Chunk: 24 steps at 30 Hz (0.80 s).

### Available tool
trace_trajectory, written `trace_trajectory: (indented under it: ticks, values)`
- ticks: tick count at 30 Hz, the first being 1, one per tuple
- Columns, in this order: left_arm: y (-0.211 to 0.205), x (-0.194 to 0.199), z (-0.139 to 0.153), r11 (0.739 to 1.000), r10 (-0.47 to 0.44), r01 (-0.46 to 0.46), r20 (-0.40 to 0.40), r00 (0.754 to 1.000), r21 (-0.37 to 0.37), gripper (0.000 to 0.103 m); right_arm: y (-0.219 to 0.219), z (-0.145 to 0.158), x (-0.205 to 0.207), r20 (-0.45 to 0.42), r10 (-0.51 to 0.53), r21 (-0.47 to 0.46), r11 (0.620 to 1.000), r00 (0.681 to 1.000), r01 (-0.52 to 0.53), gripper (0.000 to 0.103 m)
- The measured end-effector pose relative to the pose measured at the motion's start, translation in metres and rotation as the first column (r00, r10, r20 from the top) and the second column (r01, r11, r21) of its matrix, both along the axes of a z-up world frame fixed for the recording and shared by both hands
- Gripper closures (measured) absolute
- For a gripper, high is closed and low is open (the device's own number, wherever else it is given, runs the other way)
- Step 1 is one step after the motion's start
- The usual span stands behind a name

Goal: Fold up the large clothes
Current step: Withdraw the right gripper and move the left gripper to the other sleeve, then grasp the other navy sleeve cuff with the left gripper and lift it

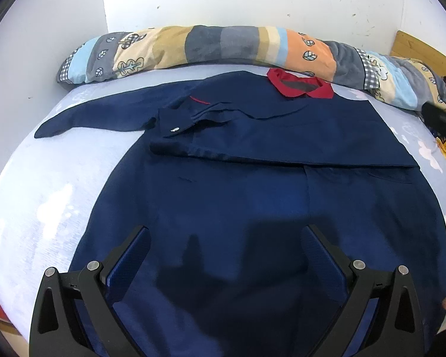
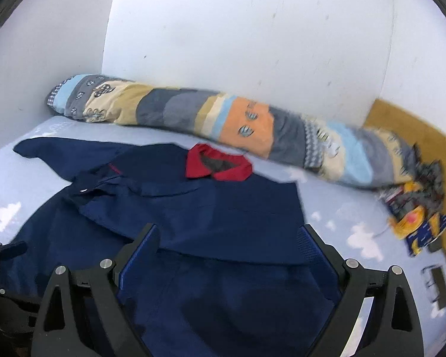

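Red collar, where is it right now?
The red collar sits at the far end of the navy coat, just before the patchwork bolster, right of centre in the left wrist view.

A bedroom in a home: a bed [image 1: 53, 178] covered by a pale blue sheet printed with white clouds fills both views, pushed into the corner where 2 plain white walls [image 1: 223, 0] meet. A long rolled quilt [image 1: 223, 44] in patchwork blocks of grey, beige, orange and light blue lies along the wall, and a wooden headboard [image 2: 416, 131] shows at the right edge. A navy jacket [image 1: 252, 193] with a red collar [image 1: 300, 84] is spread on the sheet, with a small heap of patterned cloth [image 2: 416, 208] beside the headboard.
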<state>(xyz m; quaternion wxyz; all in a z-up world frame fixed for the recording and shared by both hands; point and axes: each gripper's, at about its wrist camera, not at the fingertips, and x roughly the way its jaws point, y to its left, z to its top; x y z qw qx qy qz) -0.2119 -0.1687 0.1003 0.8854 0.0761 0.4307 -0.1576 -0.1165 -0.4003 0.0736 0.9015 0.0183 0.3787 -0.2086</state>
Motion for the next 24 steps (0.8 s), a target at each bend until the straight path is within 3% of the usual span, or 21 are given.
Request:
trace_trajectory:
  ticks: [4,7,9,13,16,19,22,24]
  values:
    - [0.015,0.009,0.007,0.999,0.024,-0.025,-0.024,0.999,-0.043,0.001,-0.010,-0.002,0.001,0.001,-0.021,0.084,0.996,1.000,0.021,0.010]
    - [0.047,0.027,0.016,0.981,0.071,-0.087,-0.098,0.993,-0.171,0.001,-0.014,0.000,-0.001,0.000,-0.015,0.121,0.993,1.000,0.015,0.010]
    - [0.079,0.045,0.024,0.953,0.124,-0.159,-0.149,0.981,-0.257,0.001,-0.017,0.001,-0.004,-0.003,-0.016,0.138,0.990,1.000,0.017,0.009]
    - [0.169,0.089,0.038,0.837,0.226,-0.316,-0.243,0.943,-0.447,0.001,-0.018,0.004,-0.007,-0.003,-0.011,0.152,0.988,1.000,0.011,0.009]
    - [0.239,0.128,0.036,0.746,0.266,-0.394,-0.302,0.915,-0.537,0.002,-0.015,0.006,-0.010,-0.001,-0.001,0.153,0.988,1.000,0.001,0.008]
    - [0.302,0.164,0.026,0.701,0.369,-0.474,-0.299,0.880,-0.532,0.006,-0.009,0.006,-0.011,-0.006,0.025,0.138,0.990,1.000,-0.024,0.008]
    - [0.356,0.202,0.000,0.634,0.420,-0.540,-0.340,0.841,-0.553,0.024,-0.004,0.002,-0.009,-0.023,0.044,0.120,0.992,0.999,-0.040,0.008]
    - [0.390,0.229,-0.025,0.587,0.478,-0.597,-0.362,0.801,-0.547,0.036,-0.001,-0.003,-0.005,-0.041,0.050,0.115,0.992,0.998,-0.045,0.008]
